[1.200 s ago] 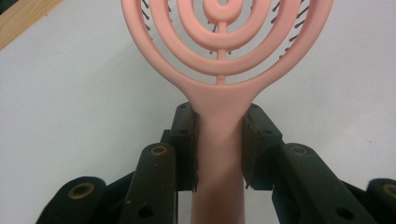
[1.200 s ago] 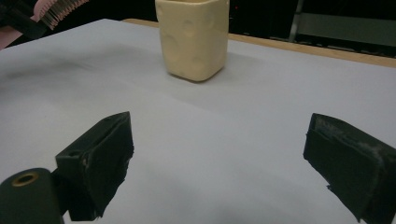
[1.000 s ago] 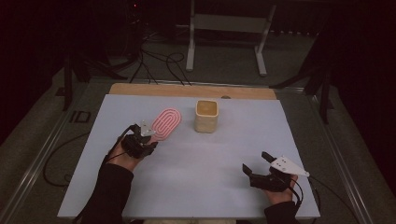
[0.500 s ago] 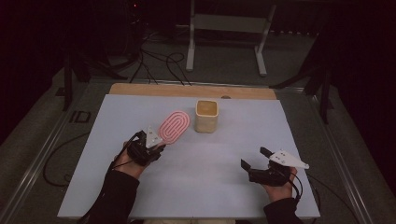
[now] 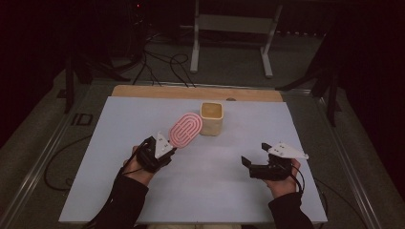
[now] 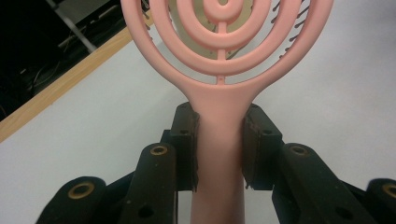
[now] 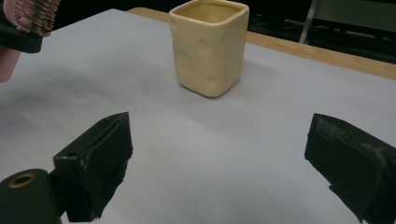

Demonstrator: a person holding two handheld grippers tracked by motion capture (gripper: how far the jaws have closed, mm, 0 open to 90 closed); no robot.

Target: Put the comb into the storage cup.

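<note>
A: What's the biggest thing here?

B: The desk (image 5: 239, 191), a pale sheet with a wooden strip along its far edge. Beyond it, dark floor with cables and a metal stand.

A: And on it?

B: A cream cup (image 5: 211, 118), square-sided and dimpled, upright near the far middle. From the right gripper view it stands alone (image 7: 208, 46) with bare desk all around.

A: Where's the brush?

B: The pink brush (image 5: 185, 130) is held up off the desk, just left of the cup. Its oval head of concentric rings points toward the cup, its edge overlapping the cup's left side from above; whether they touch I can't tell. In the left gripper view the head (image 6: 224, 42) rises in front of the cup's mouth, bristles showing at the right rim.

A: Who holds it?

B: The left hand-held gripper (image 5: 165, 148), clamped on the handle. Both black jaws press the neck just under the head, one on each side.

A: The other one?

B: The right hand-held gripper (image 5: 248, 164) sits low over the near right part of the desk, well apart from the cup. Its jaws are spread wide, holding nothing.
</note>
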